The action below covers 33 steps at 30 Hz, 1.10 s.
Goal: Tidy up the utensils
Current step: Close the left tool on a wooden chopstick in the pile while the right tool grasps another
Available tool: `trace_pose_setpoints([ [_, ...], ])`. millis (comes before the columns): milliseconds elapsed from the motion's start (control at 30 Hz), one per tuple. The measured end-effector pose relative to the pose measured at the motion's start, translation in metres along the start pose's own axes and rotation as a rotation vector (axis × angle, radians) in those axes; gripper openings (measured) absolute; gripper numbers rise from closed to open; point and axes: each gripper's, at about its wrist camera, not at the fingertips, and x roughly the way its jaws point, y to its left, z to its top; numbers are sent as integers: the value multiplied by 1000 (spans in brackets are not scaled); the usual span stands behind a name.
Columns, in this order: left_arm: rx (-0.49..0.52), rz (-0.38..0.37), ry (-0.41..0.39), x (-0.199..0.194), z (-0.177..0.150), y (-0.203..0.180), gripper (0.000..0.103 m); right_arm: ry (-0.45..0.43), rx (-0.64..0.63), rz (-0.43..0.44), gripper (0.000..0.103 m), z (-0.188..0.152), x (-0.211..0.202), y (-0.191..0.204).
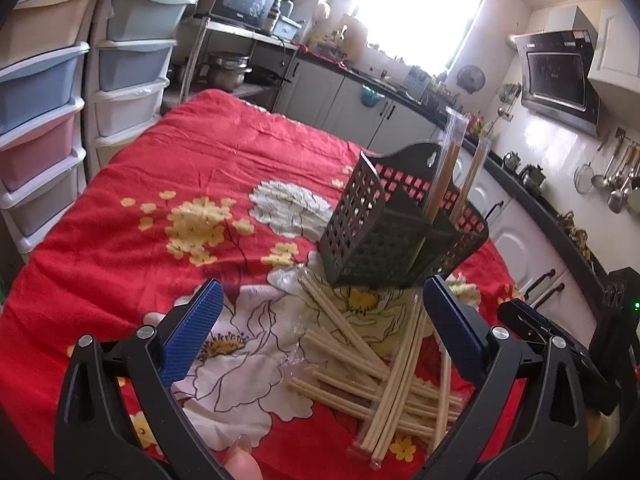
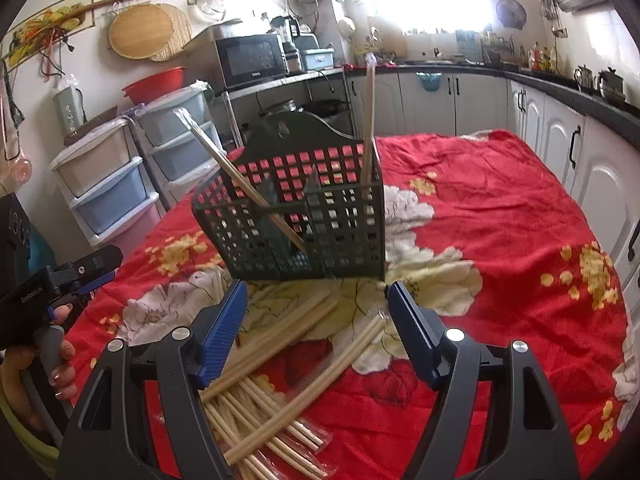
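Both the left gripper [image 1: 320, 312] and right gripper [image 2: 318, 312] are hanging with jaws apart, gripping nothing. The pale wooden chopsticks in clear sleeves [image 1: 384, 376] are lying between and below the jaws on the red floral cloth [image 1: 208, 152]. The black perforated plastic utensil basket [image 2: 304, 216] is standing just beyond the jaw tips.

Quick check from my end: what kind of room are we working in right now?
Most likely a home kitchen. A range hood hangs over a dark countertop with white cabinets below, ladles hang on the tiled wall, and a microwave sits on a shelf.
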Motion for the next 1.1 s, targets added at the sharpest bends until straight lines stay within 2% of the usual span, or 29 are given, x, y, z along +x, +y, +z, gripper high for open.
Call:
trace_pose_setpoints([
  [400, 34, -19, 122, 30, -17, -3, 90, 82, -7, -37, 70, -14, 20, -9],
  [567, 24, -49, 177, 46, -21, -2, 73, 110, -6, -48, 70, -18, 28, -11],
  [633, 9, -60, 207, 53, -21, 1, 66, 117, -1, -53, 67, -18, 30, -13],
  [800, -49, -83, 258, 69, -23, 11, 64, 145, 28, -58, 63, -19, 38, -20],
  [900, -72, -90, 275, 77, -22, 15, 58, 164, 37, -59, 62, -20, 43, -22],
  [1000, -92, -98, 279, 81, -21, 20, 51, 191, 52, -59, 59, -21, 50, -25],
  [1100, -101, -102, 283, 85, -19, 21, 38, 219, 73, -54, 57, -22, 57, -28],
])
